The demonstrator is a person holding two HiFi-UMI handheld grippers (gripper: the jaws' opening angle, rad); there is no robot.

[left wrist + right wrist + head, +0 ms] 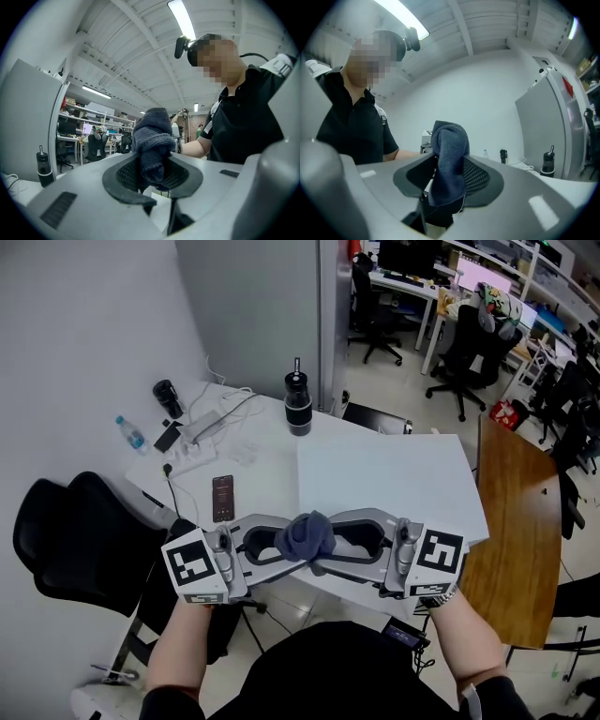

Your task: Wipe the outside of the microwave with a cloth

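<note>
Two grippers, left gripper (279, 555) and right gripper (336, 555), are shown clamped on one dark-blue cloth (307, 532) above a white table (394, 474).

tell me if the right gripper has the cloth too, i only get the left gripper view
observer: yes. In its own view the right gripper has its jaws closed on the dark blue cloth, which hangs down between them.
operator: how do the two grippers sit relative to each other
observer: in the head view they point at each other, the left gripper facing the right one. The cloth is bunched between them, near the front edge of the white table.
operator: any microwave in front of me
observer: none shows in the head view. On the table there is a phone lying flat.
</note>
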